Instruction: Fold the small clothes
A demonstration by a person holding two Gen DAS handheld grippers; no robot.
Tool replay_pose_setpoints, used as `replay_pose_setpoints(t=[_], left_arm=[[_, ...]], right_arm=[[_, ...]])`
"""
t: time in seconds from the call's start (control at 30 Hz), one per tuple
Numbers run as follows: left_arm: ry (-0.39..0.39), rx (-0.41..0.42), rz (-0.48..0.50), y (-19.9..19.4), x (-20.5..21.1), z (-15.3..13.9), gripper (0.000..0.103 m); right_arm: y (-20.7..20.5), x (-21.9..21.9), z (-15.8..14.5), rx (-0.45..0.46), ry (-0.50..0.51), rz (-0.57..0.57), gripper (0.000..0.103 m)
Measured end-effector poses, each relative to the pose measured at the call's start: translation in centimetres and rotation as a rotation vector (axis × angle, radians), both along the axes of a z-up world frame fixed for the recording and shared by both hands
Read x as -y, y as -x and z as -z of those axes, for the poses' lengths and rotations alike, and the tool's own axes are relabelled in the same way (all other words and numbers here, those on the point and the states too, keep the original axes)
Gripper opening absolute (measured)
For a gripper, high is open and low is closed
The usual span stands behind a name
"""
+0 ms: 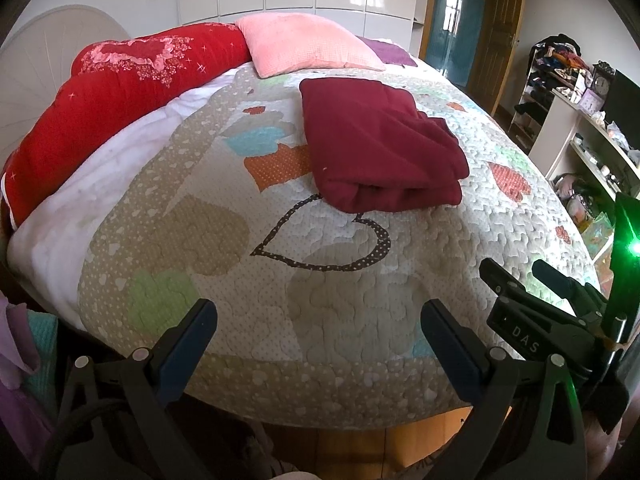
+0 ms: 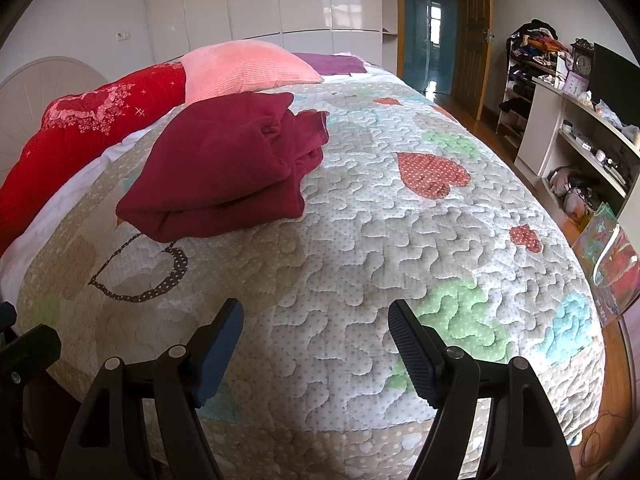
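Observation:
A dark red garment (image 1: 376,148) lies folded into a thick rectangle on the quilted bed cover (image 1: 240,280), in the middle of the bed. It also shows in the right wrist view (image 2: 224,168), up and to the left. My left gripper (image 1: 318,312) is open and empty, held above the near edge of the bed, well short of the garment. My right gripper (image 2: 316,316) is open and empty too, over the quilt (image 2: 400,260) to the right of the garment. The right gripper's body (image 1: 552,308) shows at the right of the left wrist view.
A pink pillow (image 1: 304,42) and a red duvet (image 1: 120,92) lie at the head of the bed, with a purple cloth (image 2: 328,65) behind. White shelves (image 2: 580,136) with clutter, a clock (image 2: 582,65) and a colourful bag (image 2: 608,264) stand to the right.

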State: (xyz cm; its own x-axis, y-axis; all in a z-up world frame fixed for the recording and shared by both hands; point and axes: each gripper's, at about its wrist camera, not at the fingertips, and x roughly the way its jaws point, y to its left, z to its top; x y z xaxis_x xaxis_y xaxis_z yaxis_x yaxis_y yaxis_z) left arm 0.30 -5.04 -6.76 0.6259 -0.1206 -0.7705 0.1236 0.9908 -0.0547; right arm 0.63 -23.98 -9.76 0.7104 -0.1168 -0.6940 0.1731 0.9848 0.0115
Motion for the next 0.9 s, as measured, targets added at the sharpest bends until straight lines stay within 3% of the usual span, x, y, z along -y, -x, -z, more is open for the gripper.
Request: replay_pose_setpoints(t=[0.9], left_arm=[[-0.007, -0.024, -0.011, -0.28, -0.22, 0.45, 0.102]], right_arm=[[-0.12, -0.04, 0.06, 0.000, 0.009, -0.022, 0.081]])
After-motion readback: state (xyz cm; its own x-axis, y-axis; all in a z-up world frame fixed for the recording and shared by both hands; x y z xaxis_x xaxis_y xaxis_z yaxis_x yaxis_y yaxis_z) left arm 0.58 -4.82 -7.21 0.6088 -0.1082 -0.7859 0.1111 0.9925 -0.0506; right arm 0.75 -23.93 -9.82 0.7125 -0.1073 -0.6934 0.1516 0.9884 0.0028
